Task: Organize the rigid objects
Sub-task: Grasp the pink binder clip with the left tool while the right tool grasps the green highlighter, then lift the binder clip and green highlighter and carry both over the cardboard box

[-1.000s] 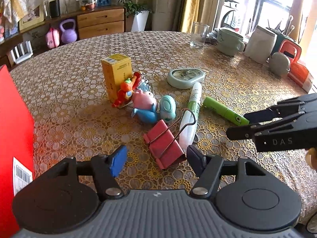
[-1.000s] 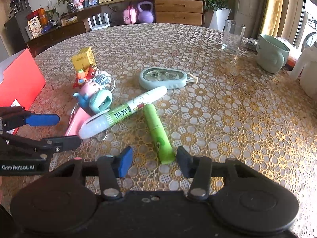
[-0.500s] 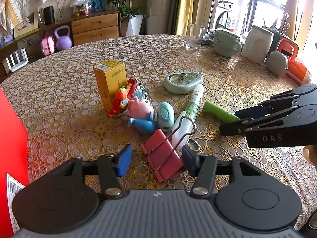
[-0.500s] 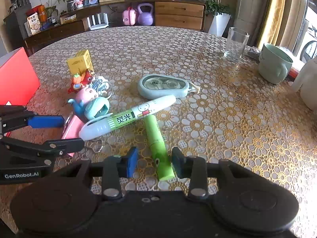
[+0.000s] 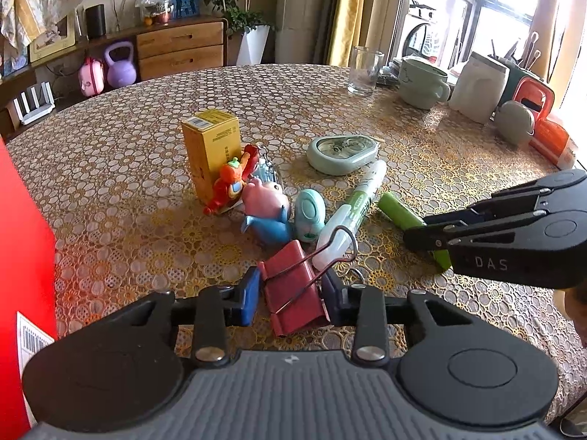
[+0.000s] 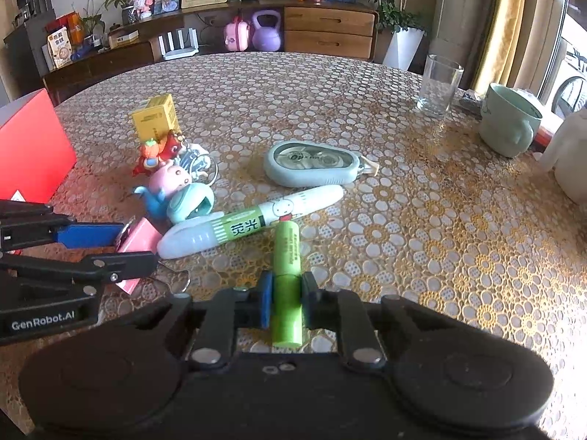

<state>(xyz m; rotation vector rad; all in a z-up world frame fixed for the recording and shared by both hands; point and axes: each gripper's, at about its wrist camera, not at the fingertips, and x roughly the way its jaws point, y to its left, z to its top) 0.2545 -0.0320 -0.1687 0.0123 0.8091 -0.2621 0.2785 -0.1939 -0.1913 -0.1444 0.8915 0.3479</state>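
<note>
A red binder clip [image 5: 295,289] lies on the table between the blue pads of my left gripper [image 5: 291,299], whose jaws have closed on its sides. It also shows in the right wrist view [image 6: 141,242]. My right gripper [image 6: 287,302] is shut on the lower end of a green tube [image 6: 288,278], which also shows in the left wrist view [image 5: 403,216]. A white and green pen [image 6: 249,222] lies across the tube's far tip. A pig toy [image 5: 268,209], a teal fob [image 5: 310,214], an orange figure [image 5: 231,183], a yellow box [image 5: 212,146] and a teal tape dispenser [image 5: 343,154] sit beyond.
A red box [image 5: 22,256] stands at the left edge. A glass [image 6: 438,84], a green mug [image 6: 508,124] and a white jug [image 5: 480,88] stand at the table's far right. A sideboard [image 6: 326,31] stands behind the round patterned table [image 6: 440,238].
Both grippers moved forward and closed. The left pads came in on the red binder clip. The right pads came in on the green tube.
</note>
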